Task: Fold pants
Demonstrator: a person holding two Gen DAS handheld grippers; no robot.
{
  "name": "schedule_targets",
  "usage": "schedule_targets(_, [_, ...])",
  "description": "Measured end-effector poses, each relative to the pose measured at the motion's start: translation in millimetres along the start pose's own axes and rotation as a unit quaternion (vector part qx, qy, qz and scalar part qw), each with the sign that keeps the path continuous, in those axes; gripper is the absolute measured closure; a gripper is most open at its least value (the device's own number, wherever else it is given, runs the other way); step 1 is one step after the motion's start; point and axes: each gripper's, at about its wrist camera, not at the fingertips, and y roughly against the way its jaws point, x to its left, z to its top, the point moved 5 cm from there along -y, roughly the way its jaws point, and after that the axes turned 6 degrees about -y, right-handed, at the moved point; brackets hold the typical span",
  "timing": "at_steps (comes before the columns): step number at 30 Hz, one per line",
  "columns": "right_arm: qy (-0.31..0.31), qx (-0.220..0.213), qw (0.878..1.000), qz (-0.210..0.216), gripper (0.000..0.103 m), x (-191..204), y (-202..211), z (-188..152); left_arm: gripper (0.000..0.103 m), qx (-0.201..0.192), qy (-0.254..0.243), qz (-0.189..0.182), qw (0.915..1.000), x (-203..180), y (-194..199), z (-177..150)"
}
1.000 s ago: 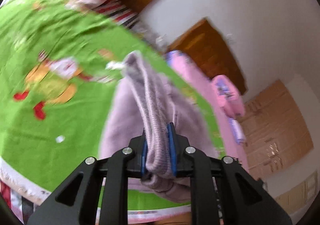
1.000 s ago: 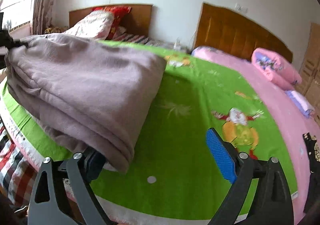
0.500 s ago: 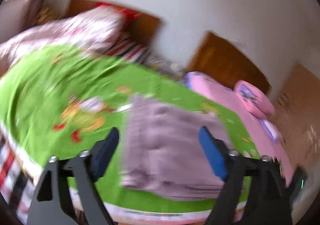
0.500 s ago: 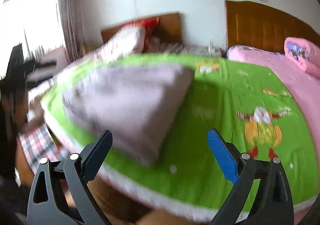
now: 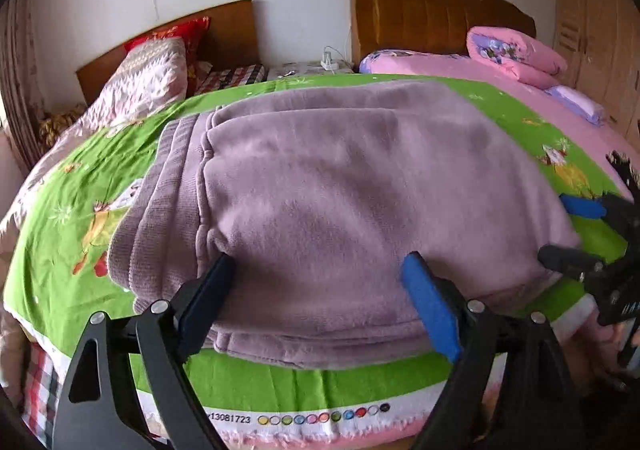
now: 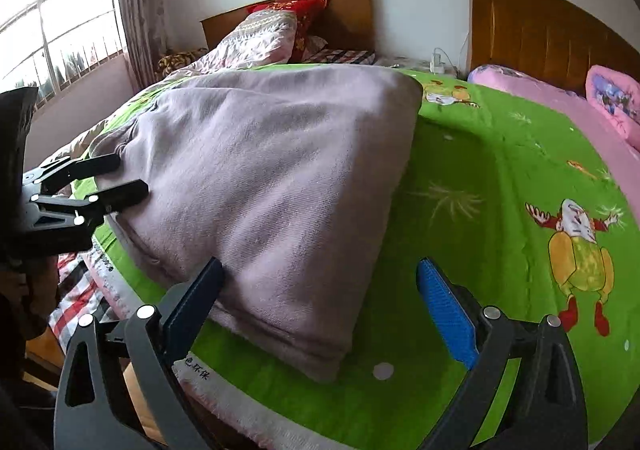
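pants: mauve fleece pants [image 5: 340, 202] with ribbed knit waistband [image 5: 160, 202], lying flat on green cartoon-print bedsheet [image 5: 72, 186], near its front edge
fold state: stacked in several layers, compact rectangle; layered edges visible at front and at right corner in right wrist view [image 6: 280, 186]
left gripper [image 5: 316, 298]: jaws spread wide, holding nothing; hovers at front edge of the stack, tips just beside cloth
right gripper [image 6: 320, 298]: jaws spread wide, empty; at right front corner, left finger close to the fabric, contact unclear
progress: looks essentially done, bundle released and resting
left to do: at most a tidy-up; waistband end sticks out past upper layer on left
background: second bed with pink quilt [image 5: 512, 54], wooden headboards [image 5: 432, 10]
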Motion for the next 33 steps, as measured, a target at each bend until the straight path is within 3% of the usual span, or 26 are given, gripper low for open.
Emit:
schedule_targets(3, [0.012, -0.005, 1.000, -0.005, 0.009, 3, 1, -1, 0.013, -0.002, 0.008, -0.003, 1.0000, 4, -6, 0])
schedule_targets(8, [-0.009, 0.027, 0.999, 0.037, 0.008, -8, 2, 1, 0.013, -0.006, 0.011, -0.015, 0.9998, -1, 5, 7])
schedule_targets(10, [0.014, 0.047, 0.997, 0.059, 0.008, -8, 6, 8, 0.013, -0.009, 0.027, -0.036, 0.9989, 5, 13, 17])
schedule_targets(13, [0.067, 0.021, 0.993, 0.090, 0.008, -7, 20, 40, 0.010, -0.041, 0.052, -0.067, 0.9955, 19, 32, 37])
schedule_targets(17, [0.115, 0.033, 0.972, 0.201, 0.007, 13, 2, 106, 0.008, -0.027, 0.060, -0.066, 0.9957, 30, 19, 60])
schedule_targets(20, [0.158, 0.065, 0.966, 0.196, 0.007, 27, -35, 129, 0.008, 0.030, 0.074, -0.058, 0.9951, 32, -11, 47])
schedule_targets(23, [0.174, 0.116, 0.951, 0.228, 0.008, 31, -67, 125, 0.008, 0.021, 0.046, -0.045, 0.9977, 28, -17, 33])
schedule_targets(25, [0.196, 0.110, 0.959, 0.173, 0.008, 18, -85, 122, 0.008, 0.021, 0.028, -0.037, 0.9987, 25, -17, 31])
schedule_targets(28, [0.111, 0.075, 0.983, 0.130, 0.009, -20, -87, 143, 0.005, 0.021, 0.027, -0.034, 0.9989, 23, -20, 31])
schedule_targets(31, [0.070, 0.035, 0.987, 0.143, 0.007, -28, -68, 158, 0.002, 0.015, 0.025, -0.026, 0.9993, 21, -22, 30])
schedule_targets(33, [0.083, 0.055, 0.978, 0.181, 0.007, -12, -69, 155, 0.002, 0.014, 0.018, -0.012, 0.9997, 18, -23, 30])
